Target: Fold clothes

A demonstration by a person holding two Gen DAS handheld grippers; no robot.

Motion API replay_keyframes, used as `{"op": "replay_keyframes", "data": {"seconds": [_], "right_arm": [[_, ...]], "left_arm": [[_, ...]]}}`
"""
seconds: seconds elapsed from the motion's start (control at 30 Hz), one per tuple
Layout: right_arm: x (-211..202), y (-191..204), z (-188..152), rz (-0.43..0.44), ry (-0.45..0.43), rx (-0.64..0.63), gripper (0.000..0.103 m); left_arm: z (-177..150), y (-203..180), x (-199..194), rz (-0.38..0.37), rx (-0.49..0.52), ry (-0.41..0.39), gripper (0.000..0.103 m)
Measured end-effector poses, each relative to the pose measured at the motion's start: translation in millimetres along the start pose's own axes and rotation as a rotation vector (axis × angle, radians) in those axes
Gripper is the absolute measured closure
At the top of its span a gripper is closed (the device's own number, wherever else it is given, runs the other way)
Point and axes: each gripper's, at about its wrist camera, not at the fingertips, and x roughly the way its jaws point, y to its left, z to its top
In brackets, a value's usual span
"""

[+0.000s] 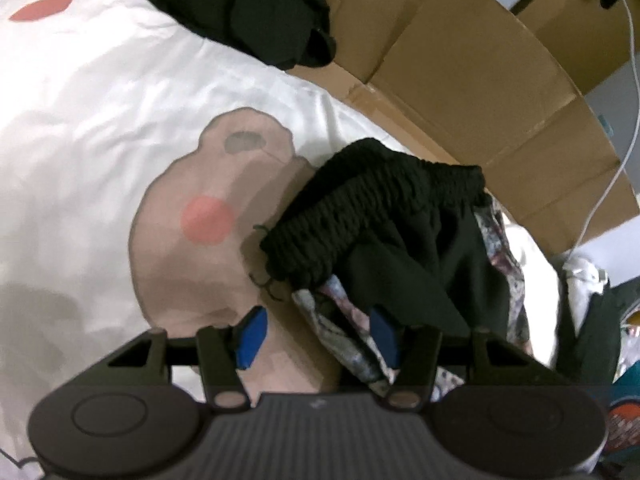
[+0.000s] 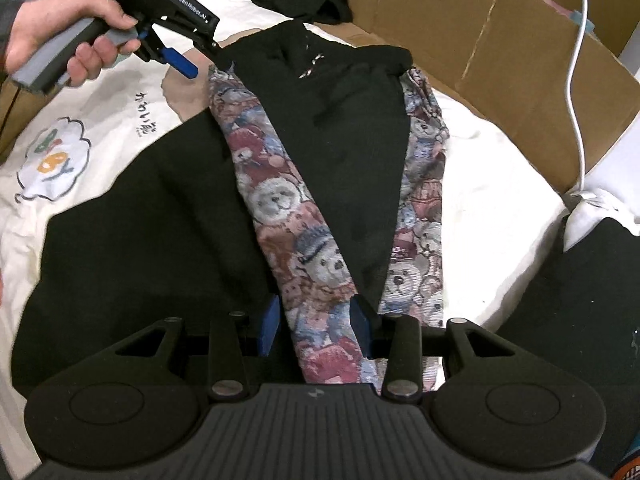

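Black trousers with teddy-bear print side panels lie spread on a white cartoon-print bedsheet. My right gripper is open just above the near end of the left print panel, one blue pad on each side of that strip. My left gripper is open beside the bunched black elastic waistband, its right pad at the edge of the print fabric, its left pad over the sheet. In the right wrist view a hand holds the left gripper at the far waistband corner.
A flattened cardboard box runs along the far side of the bed. Dark clothes are piled at the top. A white cable hangs on the right. More black fabric lies at the right edge.
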Motion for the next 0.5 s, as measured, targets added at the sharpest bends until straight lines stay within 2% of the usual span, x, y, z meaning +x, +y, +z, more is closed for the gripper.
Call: {"op": "replay_keyframes", "data": {"seconds": [0.13, 0.27, 0.47, 0.5], "right_arm": [[0, 2, -4, -0.006, -0.036, -0.01, 0.06], [1, 4, -4, 0.012, -0.063, 0.0, 0.06], [2, 4, -14, -0.006, -0.068, -0.018, 0.06], [2, 3, -16, -0.018, -0.072, -0.018, 0.06]], "left_arm": [[3, 1, -4, -0.007, 0.005, -0.022, 0.044], [5, 9, -3, -0.025, -0.036, -0.03, 0.044], [1, 18, 12, -0.064, -0.113, -0.002, 0.05], [0, 19, 16, -0.069, -0.122, 0.004, 0.053]]}}
